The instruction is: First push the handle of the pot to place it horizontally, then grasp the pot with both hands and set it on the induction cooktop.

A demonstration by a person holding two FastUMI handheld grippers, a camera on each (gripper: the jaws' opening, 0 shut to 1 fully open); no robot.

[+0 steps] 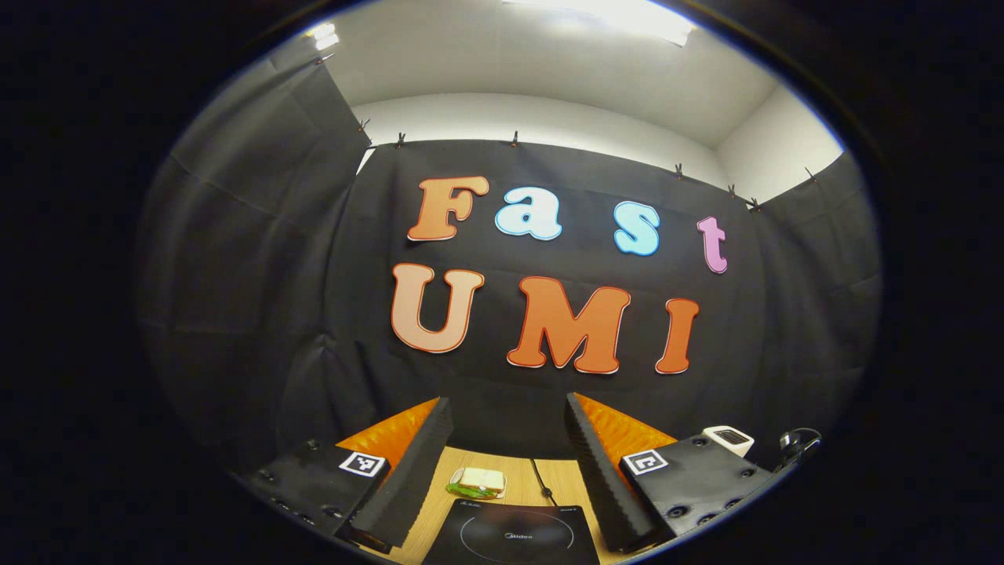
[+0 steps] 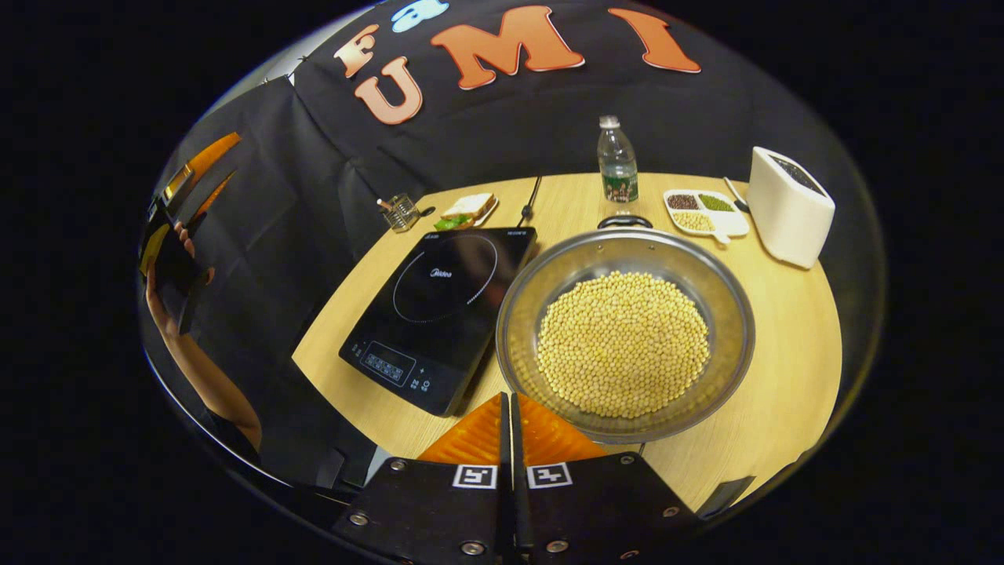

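In the right gripper view a steel pot point(image 2: 514, 314) full of soybeans point(image 2: 623, 345) stands on the wooden table point(image 2: 784, 329), just right of the black induction cooktop point(image 2: 439, 306). One dark pot handle point(image 2: 625, 222) shows at its far rim. My right gripper point(image 2: 507, 399) is shut with nothing between its fingers, its tips right at the pot's near-left rim; contact cannot be told. A hand holds my left gripper point(image 2: 223, 161) raised off to the left of the table. In the left gripper view my left gripper point(image 1: 508, 404) is open, high above the cooktop point(image 1: 510, 534).
Along the back of the table stand a water bottle point(image 2: 617, 161), a divided tray of beans point(image 2: 706, 212), a white toaster point(image 2: 788, 204), a sandwich plate point(image 2: 468, 209) and a small wire basket point(image 2: 401, 212). The cooktop's cable point(image 2: 529, 200) runs toward the wall.
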